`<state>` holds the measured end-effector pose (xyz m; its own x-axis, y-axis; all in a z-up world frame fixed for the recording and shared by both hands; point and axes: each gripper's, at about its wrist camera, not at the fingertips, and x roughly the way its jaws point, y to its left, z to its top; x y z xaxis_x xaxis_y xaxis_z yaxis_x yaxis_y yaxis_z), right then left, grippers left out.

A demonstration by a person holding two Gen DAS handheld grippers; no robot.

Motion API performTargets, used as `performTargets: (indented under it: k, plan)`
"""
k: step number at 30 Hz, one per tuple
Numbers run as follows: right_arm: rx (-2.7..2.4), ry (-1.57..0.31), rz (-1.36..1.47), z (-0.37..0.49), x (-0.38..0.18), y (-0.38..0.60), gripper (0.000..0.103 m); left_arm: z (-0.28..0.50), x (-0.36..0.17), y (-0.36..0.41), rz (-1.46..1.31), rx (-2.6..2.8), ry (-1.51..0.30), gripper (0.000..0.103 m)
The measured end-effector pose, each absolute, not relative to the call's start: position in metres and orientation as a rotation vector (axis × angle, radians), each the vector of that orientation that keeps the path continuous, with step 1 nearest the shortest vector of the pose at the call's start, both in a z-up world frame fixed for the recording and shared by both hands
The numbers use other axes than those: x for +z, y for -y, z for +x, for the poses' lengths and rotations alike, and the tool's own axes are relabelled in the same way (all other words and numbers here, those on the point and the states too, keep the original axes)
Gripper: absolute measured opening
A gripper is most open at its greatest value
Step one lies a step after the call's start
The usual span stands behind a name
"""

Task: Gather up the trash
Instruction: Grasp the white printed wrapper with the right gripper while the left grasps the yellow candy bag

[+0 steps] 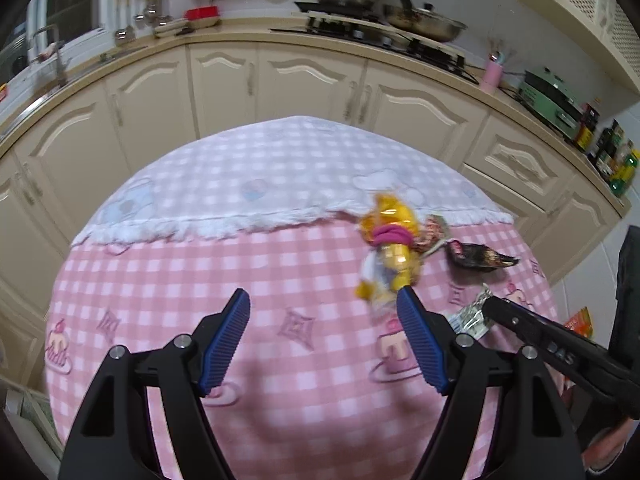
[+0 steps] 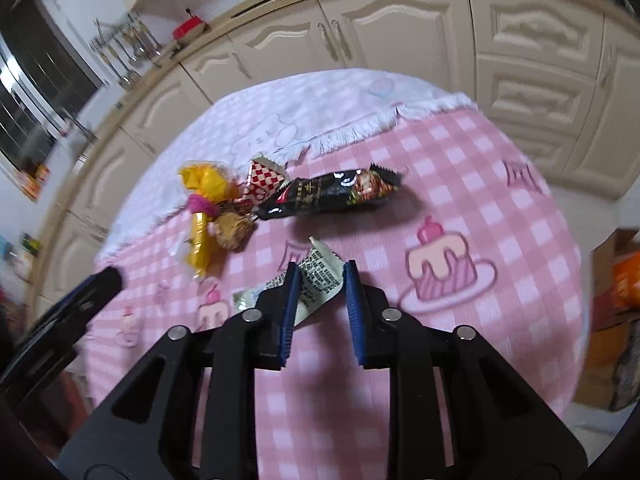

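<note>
Trash lies on a pink checked tablecloth (image 1: 200,272). A yellow wrapper with a pink band (image 1: 390,248) lies just beyond my open, empty left gripper (image 1: 324,300); its right fingertip is next to the wrapper. A red-checked wrapper (image 2: 264,184) and a black snack wrapper (image 2: 332,196) lie behind. My right gripper (image 2: 319,270) has its jaws around a white printed wrapper (image 2: 320,280), pads close on both sides; contact is unclear. That wrapper (image 1: 472,316) and the right gripper's tip (image 1: 496,306) show in the left wrist view.
The tablecloth (image 2: 480,184) has a white fringed part at the far side. Cream kitchen cabinets (image 1: 280,76) curve behind the table, with a stove and pans (image 1: 400,20) on the counter. Orange boxes (image 2: 624,280) stand on the floor to the right.
</note>
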<state>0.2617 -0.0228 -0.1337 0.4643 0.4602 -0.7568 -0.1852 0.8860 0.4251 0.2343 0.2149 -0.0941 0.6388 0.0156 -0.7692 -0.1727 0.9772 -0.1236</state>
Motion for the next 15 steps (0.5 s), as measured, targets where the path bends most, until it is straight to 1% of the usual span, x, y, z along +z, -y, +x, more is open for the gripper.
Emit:
performTargets:
  k: [5,6,10,15]
  plan:
    - [0.412,-0.974,0.361,0.261,-0.123,0.051,0.015,0.265,-0.096,-0.195,-0.164,0.065,-0.894,0.076]
    - [0.413,-0.964,0.377,0.264,-0.12,0.058,0.006,0.27,-0.097,-0.192,-0.158,0.064,-0.897,0.076]
    - [0.421,-0.945,0.397,0.27,-0.115,0.074,0.006,0.297,-0.104,-0.186,-0.165,0.053,-0.892,0.076]
    - [0.427,-0.967,0.411,0.283,-0.12,0.081,0.006,0.321,-0.127,-0.185,-0.18,0.048,-0.953,0.075]
